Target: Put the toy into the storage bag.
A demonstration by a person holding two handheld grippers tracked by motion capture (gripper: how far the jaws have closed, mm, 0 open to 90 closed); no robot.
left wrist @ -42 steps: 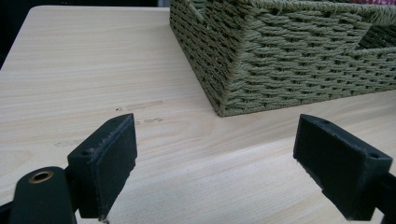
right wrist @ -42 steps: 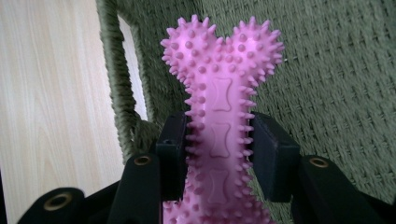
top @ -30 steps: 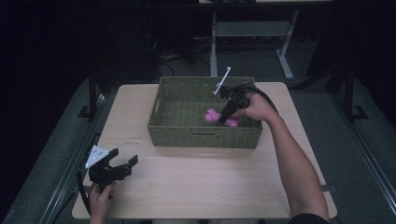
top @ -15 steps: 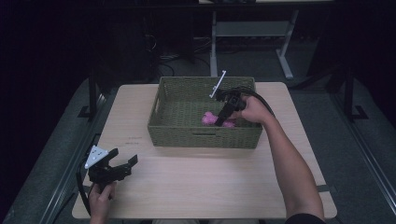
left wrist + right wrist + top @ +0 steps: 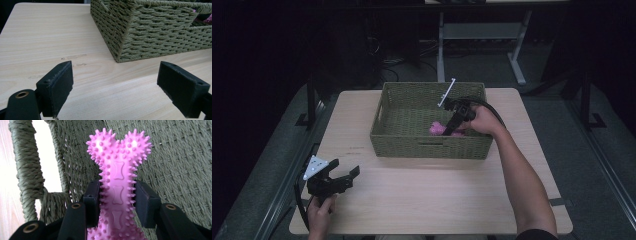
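Pink spiky bone toy [image 5: 117, 182] is clamped at its shaft by right gripper [image 5: 452, 121] fingers [image 5: 92, 200], inside basket [image 5: 430, 146] near its front wall, prob. for lifting out. Left gripper [image 5: 343, 177] is parked w/ fingers [image 5: 56, 86] wide apart at table's [image 5: 422, 195] front-left corner, nothing betw. them.

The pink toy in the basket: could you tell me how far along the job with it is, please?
Done: the right gripper has shut on the pink toy, jaws pressing on its spiky shaft.
In hand: the toy is inside the basket, low near the front wall.
Left, probably: either lifting it out or releasing it there; I cannot tell which. The left gripper stands open over the table.
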